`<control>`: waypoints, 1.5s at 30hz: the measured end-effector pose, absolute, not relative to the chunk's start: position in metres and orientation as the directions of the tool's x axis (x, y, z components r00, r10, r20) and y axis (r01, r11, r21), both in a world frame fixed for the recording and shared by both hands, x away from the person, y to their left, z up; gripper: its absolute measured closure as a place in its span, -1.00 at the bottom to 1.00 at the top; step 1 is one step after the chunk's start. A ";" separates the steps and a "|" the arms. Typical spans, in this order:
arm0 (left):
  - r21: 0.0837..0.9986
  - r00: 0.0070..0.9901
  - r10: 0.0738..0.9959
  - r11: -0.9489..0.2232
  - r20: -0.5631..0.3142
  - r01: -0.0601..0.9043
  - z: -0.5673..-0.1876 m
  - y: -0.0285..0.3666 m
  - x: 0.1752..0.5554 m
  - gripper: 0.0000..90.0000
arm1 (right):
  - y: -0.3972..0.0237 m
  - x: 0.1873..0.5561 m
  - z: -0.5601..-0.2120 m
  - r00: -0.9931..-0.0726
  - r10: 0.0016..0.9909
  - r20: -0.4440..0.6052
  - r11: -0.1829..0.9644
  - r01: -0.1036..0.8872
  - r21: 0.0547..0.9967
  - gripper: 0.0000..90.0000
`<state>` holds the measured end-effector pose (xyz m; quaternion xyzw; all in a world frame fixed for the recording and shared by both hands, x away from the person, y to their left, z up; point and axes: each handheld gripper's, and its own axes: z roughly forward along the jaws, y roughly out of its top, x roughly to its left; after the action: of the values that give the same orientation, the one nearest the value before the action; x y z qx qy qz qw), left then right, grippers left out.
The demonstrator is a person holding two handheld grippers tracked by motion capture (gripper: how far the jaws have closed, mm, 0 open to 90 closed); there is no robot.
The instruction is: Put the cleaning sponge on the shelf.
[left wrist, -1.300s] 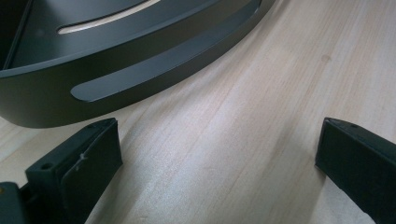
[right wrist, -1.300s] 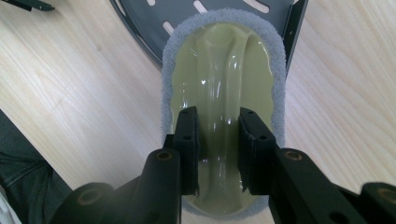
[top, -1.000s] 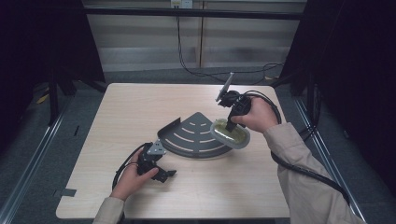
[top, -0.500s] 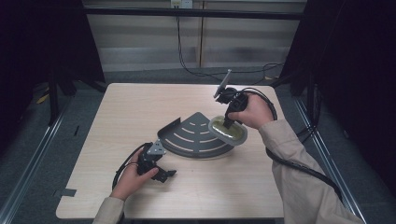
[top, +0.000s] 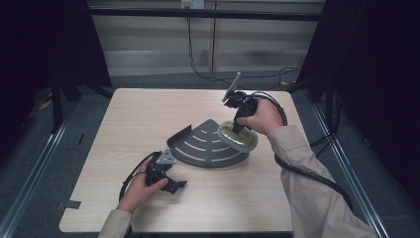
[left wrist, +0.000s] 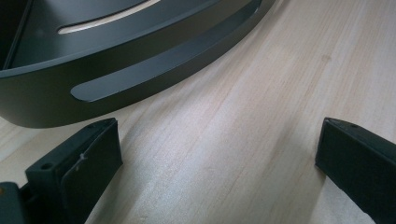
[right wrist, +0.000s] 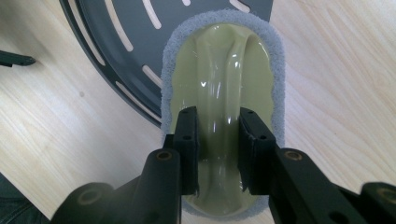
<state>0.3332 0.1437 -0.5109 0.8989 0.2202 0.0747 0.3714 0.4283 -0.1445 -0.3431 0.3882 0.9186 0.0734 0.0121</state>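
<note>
A dark grey quarter-round corner shelf [top: 205, 144] with slots lies in the middle of the table. My right gripper [top: 236, 130] points down and is shut on the raised handle of a yellow-green scrubber with a grey pad rim [right wrist: 219, 93]. The scrubber [top: 237, 136] hangs over the shelf's right edge. The slotted shelf floor [right wrist: 116, 51] shows under it in the right gripper view. My left gripper [top: 173, 186] rests open on the table near the front left, short of the shelf's curved wall [left wrist: 116, 74]. Nothing lies between its fingers [left wrist: 88, 154].
The light wooden table [top: 148, 114] has bare room at the back left and front right. Cables [top: 307, 173] trail from both grippers. Dark frames and curtains stand around the table.
My right gripper with the scrubber has drifted slightly along the shelf's right edge. The left gripper has stayed put.
</note>
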 end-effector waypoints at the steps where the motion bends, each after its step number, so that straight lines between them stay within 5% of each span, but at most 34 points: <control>1: 0.701 0.892 0.451 -0.627 -0.029 0.340 -0.511 0.144 0.333 -1.00 | -0.145 0.428 -0.343 -0.698 0.715 0.035 0.688 0.711 0.144 0.59; 45: 0.701 0.893 0.449 -0.626 -0.034 0.341 -0.511 0.144 0.333 -1.00 | -0.134 0.449 -0.382 -0.647 0.760 0.063 0.632 0.758 0.159 0.58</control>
<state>0.3334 0.1437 -0.5110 0.8987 0.2199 0.0724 0.3725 0.4486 -0.1340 -0.3821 0.4201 0.9034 0.0859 0.0048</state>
